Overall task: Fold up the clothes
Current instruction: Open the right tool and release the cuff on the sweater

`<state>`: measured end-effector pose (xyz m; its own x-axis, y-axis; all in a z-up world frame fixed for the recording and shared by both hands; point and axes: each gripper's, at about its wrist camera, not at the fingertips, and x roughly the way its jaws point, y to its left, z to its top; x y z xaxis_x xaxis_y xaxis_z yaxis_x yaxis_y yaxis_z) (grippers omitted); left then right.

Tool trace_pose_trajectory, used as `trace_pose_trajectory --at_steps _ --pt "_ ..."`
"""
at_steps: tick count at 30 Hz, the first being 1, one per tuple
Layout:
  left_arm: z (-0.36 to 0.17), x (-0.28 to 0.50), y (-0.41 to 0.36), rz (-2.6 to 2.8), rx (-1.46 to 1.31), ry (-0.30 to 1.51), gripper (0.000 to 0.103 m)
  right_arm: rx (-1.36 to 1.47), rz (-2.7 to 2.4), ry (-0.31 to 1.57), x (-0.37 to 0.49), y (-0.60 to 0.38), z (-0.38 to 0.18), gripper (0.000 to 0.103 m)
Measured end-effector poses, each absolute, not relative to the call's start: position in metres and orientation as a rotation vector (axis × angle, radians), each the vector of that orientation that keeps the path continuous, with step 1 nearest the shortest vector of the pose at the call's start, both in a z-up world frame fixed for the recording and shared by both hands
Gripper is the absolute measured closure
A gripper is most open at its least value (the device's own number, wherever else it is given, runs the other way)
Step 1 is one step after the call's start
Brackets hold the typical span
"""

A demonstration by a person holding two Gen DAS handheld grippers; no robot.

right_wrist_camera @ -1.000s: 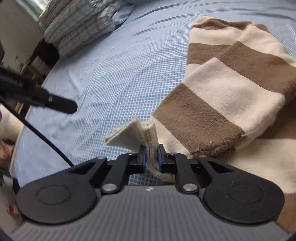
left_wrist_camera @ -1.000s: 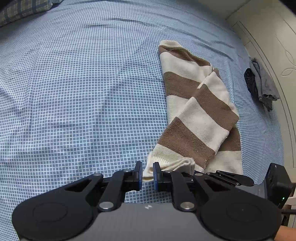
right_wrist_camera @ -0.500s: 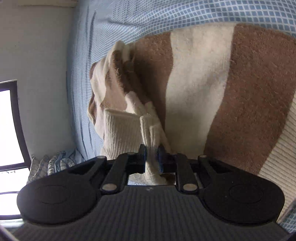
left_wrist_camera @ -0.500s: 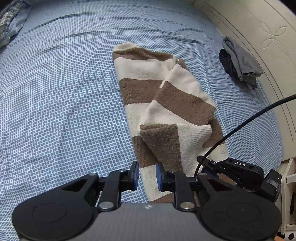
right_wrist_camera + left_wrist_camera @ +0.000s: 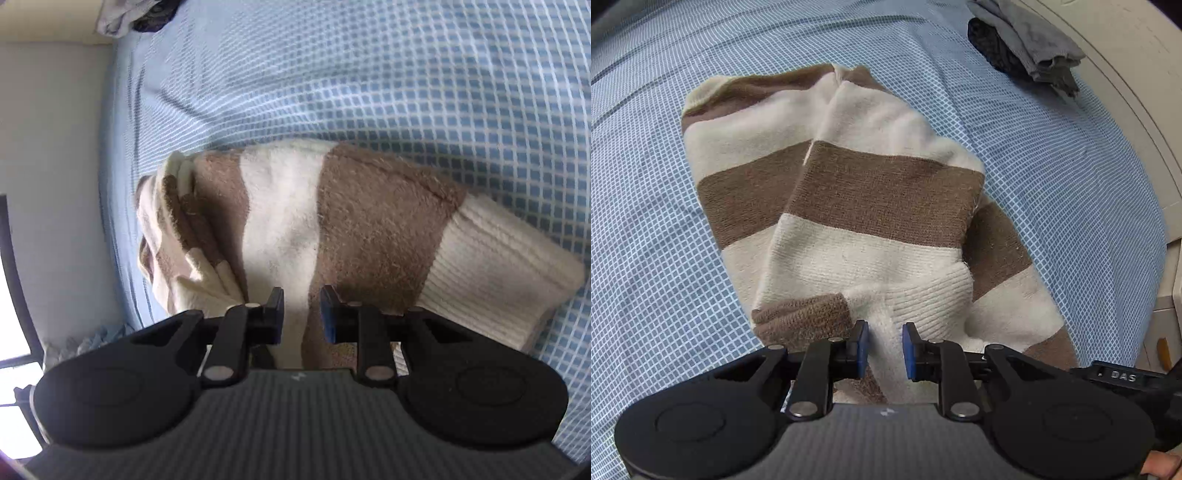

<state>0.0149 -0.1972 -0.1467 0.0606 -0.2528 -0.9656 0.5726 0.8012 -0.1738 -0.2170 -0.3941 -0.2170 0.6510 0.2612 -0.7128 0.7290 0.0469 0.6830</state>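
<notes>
on the bed [image 5: 665, 258], sweater [image 5: 879, 192] now folded, released.

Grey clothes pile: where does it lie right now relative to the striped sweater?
In the left wrist view the grey clothes pile lies at the upper right, on the checked sheet beside the cream bed frame, apart from the striped sweater.

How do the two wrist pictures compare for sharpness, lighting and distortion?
Left wrist view: sharp and evenly lit; fisheye bends the checked bedsheet around the striped sweater. Right wrist view: softer, sheet grid smeared toward the top, glare from a bright window at the left edge, and shade over the sweater's near part.
</notes>
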Motion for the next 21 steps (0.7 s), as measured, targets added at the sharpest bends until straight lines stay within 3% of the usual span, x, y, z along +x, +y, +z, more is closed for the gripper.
trace_pose_trajectory --at_steps 6,13,14,18,21 --pt "-0.167 0.024 -0.203 -0.604 0.218 1.373 0.081 1.38 -0.187 0.863 -0.183 -0.409 -0.189 0.078" --pt "-0.13 0.008 -0.164 -0.709 -0.02 1.373 0.077 1.139 0.163 1.012 -0.113 -0.392 -0.19 0.078" --pt "-0.132 0.004 -0.165 -0.707 -0.007 1.383 0.08 1.105 0.189 1.043 -0.107 -0.389 -0.194 0.078" --pt "-0.157 -0.009 -0.176 -0.668 0.111 1.399 0.078 0.908 0.237 1.178 -0.099 -0.377 -0.208 0.081" --pt "-0.159 -0.008 -0.182 -0.656 0.094 1.377 0.078 0.9 0.276 1.165 -0.106 -0.382 -0.21 0.081"
